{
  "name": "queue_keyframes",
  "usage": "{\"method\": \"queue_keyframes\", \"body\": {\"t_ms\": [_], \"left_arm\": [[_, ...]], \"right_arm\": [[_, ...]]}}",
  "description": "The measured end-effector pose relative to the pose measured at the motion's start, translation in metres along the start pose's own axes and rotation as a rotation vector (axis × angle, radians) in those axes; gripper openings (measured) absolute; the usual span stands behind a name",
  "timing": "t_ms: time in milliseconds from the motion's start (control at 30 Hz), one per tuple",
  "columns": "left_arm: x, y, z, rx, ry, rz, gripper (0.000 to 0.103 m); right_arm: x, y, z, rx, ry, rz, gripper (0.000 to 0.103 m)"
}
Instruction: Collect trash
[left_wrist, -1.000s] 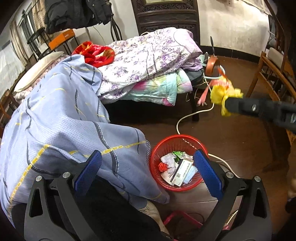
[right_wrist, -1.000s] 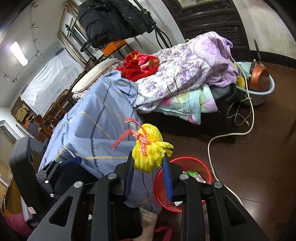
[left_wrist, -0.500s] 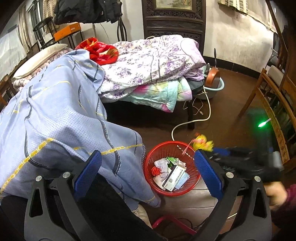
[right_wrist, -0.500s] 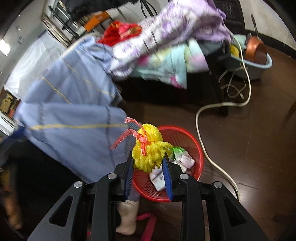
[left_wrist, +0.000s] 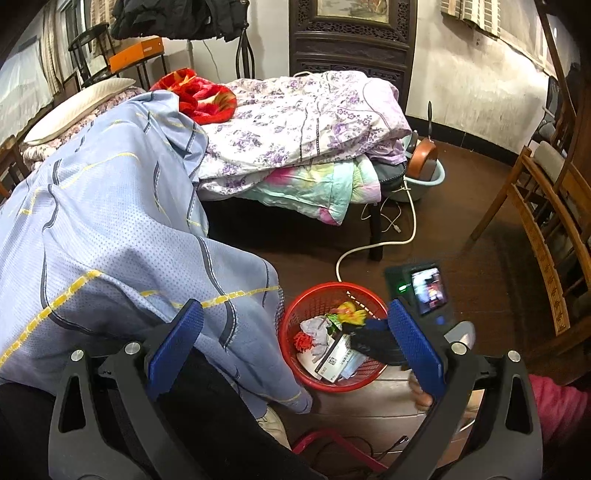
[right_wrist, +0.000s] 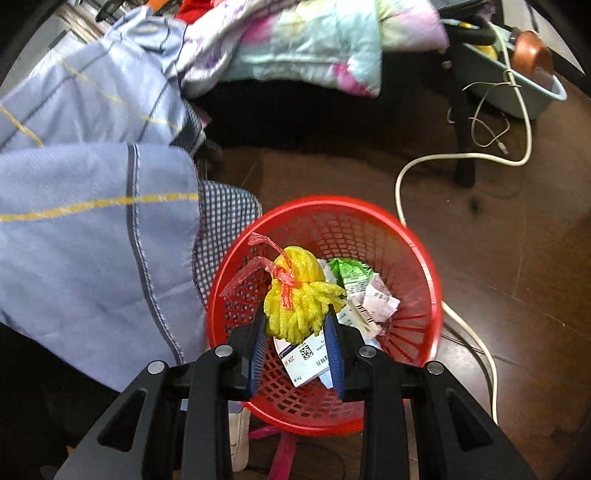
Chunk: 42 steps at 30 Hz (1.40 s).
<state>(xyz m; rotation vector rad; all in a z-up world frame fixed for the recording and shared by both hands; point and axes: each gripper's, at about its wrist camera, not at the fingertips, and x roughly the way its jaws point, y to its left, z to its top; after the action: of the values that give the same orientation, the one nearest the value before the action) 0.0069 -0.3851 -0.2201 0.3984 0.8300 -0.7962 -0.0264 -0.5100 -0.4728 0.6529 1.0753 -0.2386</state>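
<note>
Now the yellow foam net sits pinched directly above the red basket's mouth.

Low in the right wrist view, the right gripper (right_wrist: 295, 328) squeezes the yellow foam net (right_wrist: 301, 295) by its lower end, so its red plastic tie (right_wrist: 266, 266) rides clear over the red mesh wastebasket (right_wrist: 424, 266) and the paper scraps (right_wrist: 376, 299) inside. The left gripper (left_wrist: 295, 343) stays spread and empty, apparently keeping clear of the drop.

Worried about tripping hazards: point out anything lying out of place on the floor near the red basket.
A white cord snakes loose across the floor, curving right beside the red basket. A thin cable dangles nearby. Nothing looks spilled around the basket.
</note>
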Motion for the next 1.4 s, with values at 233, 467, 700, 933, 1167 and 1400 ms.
{"method": "queue_keyframes", "body": {"t_ms": [233,467,700,933,1167,1400], "left_arm": [[0.001,0.002,0.0,-0.013,0.004,-0.012,0.096],[0.002,0.002,0.001,-0.013,0.01,-0.014,0.096],[0.003,0.003,0.0,-0.015,0.017,-0.015,0.096],[0.003,0.004,0.0,-0.016,0.017,-0.015,0.096],[0.005,0.005,-0.001,-0.023,0.021,-0.019,0.096],[0.009,0.004,-0.001,-0.009,0.046,-0.019,0.096]], "right_arm": [[0.03,0.005,0.003,0.0,0.022,-0.031,0.029],[0.06,-0.001,0.011,-0.004,0.083,-0.09,0.033],[0.042,-0.002,0.01,-0.004,0.044,-0.065,0.035],[0.041,-0.006,0.01,-0.019,0.044,-0.071,0.046],[0.02,-0.012,0.01,0.025,-0.02,-0.039,0.046],[-0.032,-0.015,0.004,0.0,-0.067,-0.055,0.046]]}}
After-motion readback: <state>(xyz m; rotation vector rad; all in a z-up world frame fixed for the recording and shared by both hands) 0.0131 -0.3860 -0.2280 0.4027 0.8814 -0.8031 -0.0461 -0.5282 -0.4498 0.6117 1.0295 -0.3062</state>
